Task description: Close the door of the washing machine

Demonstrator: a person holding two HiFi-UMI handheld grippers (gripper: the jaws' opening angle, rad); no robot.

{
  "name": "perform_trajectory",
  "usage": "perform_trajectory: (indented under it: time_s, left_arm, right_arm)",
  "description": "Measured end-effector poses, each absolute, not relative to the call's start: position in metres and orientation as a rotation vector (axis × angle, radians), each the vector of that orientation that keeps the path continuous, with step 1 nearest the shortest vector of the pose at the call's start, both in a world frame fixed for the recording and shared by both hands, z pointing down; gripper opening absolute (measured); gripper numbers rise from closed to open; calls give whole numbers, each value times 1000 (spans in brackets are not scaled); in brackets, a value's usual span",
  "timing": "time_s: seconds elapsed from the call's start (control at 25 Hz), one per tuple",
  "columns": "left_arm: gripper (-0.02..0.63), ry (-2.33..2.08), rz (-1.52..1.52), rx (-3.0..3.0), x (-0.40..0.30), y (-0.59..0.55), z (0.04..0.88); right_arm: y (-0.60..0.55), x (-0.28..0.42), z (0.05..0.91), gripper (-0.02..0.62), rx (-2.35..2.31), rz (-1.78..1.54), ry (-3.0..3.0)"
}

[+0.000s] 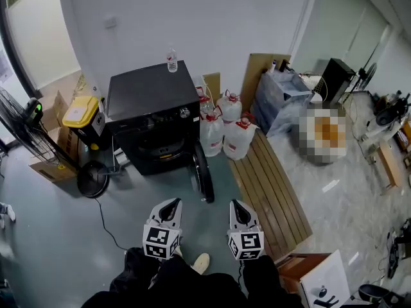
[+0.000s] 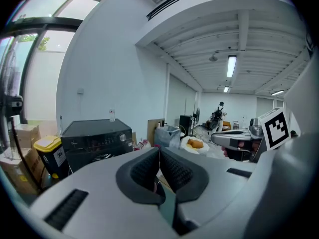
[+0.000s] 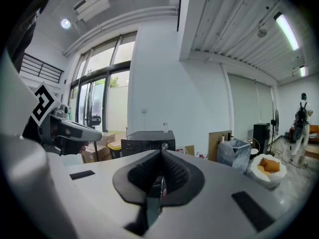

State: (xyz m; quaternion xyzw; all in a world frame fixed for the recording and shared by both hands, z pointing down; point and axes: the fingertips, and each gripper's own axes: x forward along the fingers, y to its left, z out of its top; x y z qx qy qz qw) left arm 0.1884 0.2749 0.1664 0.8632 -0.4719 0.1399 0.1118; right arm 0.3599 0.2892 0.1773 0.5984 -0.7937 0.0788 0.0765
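— Where's the door?
— The door (image 1: 203, 172) stands open on the washing machine (image 1: 151, 101), well ahead of my left gripper (image 1: 169, 204) and right gripper (image 1: 238, 205). Both jaw pairs are clenched on nothing.
— Any lettering?
— Too small to read.

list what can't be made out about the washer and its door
- Drum: head view, too dark to see inside.
- Door: head view shows only its edge; in the gripper views the left gripper and right gripper block it.
- Washer panel print: too small in every view.
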Motion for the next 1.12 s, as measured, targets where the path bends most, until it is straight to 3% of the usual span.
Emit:
perform_trajectory:
  time_s: [1.12]
  left_arm:
    - [25,-1176,577,2271,168,76,465]
  right_arm:
    - [100,331,489,17,1642,626,-2141]
